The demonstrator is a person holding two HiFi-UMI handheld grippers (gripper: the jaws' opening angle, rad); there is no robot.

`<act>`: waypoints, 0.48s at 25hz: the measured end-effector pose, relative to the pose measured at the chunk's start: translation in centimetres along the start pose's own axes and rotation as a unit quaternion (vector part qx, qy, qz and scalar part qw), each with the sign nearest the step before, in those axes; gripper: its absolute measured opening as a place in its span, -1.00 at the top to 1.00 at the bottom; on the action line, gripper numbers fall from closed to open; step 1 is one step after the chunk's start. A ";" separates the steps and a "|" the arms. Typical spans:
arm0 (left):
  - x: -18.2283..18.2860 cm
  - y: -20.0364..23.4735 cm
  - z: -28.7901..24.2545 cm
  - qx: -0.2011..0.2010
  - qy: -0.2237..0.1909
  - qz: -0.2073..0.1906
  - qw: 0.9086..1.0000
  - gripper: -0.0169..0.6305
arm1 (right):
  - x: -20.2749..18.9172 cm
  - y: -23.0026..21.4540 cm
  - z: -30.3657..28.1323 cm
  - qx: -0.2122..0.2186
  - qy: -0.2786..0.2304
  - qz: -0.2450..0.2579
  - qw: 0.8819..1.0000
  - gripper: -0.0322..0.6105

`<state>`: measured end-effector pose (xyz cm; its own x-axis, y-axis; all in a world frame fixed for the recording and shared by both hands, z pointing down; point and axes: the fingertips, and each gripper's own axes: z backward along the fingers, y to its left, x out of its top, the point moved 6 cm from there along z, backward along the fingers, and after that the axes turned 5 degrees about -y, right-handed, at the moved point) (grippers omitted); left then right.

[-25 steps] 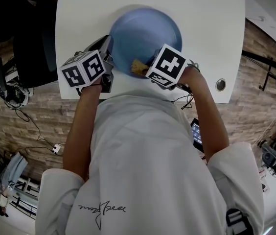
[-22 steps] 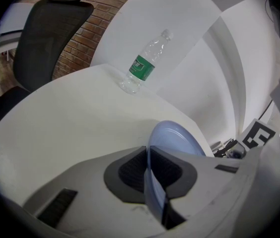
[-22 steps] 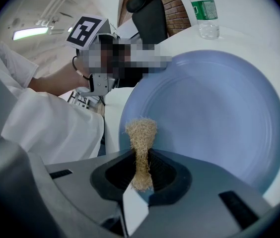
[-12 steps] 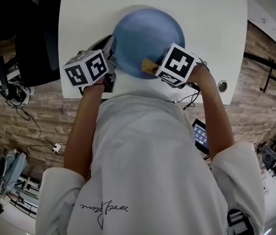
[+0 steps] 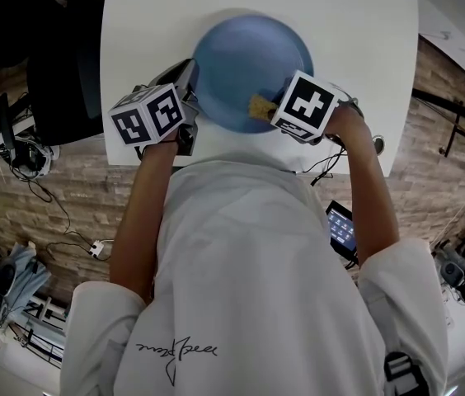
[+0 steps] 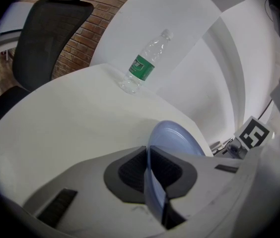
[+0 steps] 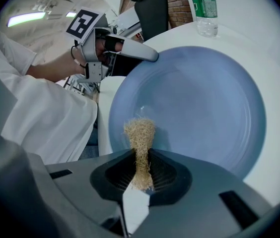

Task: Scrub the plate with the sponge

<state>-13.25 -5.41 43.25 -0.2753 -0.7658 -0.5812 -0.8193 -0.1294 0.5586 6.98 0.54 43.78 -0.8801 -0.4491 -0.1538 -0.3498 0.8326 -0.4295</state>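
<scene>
We noted blue plate on white table; left gripper at its left rim, right gripper pressing tan sponge inside the near-right edge.

**Open right of plate**

Passable over bare table beyond and right of plate. Blocked at far edge by upright bottle, at left rim by left gripper clamping it, at near-right rim by right gripper pinching sponge.

1. My white table stands on a brown, brick-patterned floor.
2. I see a black office chair left of the table.
3. Cables trail over the floor below the table's left corner.
4. A long strip light glows high above the table.
</scene>
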 end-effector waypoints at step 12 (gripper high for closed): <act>-0.1 0.1 0.0 -0.004 -0.001 0.003 1.000 0.89 | -0.7 -1.6 1.2 -0.049 0.028 0.013 0.998 0.74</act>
<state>-13.29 -5.32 43.37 -0.2811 -0.7653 -0.5790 -0.8136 -0.1299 0.5667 8.54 -0.90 43.53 -0.9049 -0.4103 -0.1133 -0.3535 0.8727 -0.3368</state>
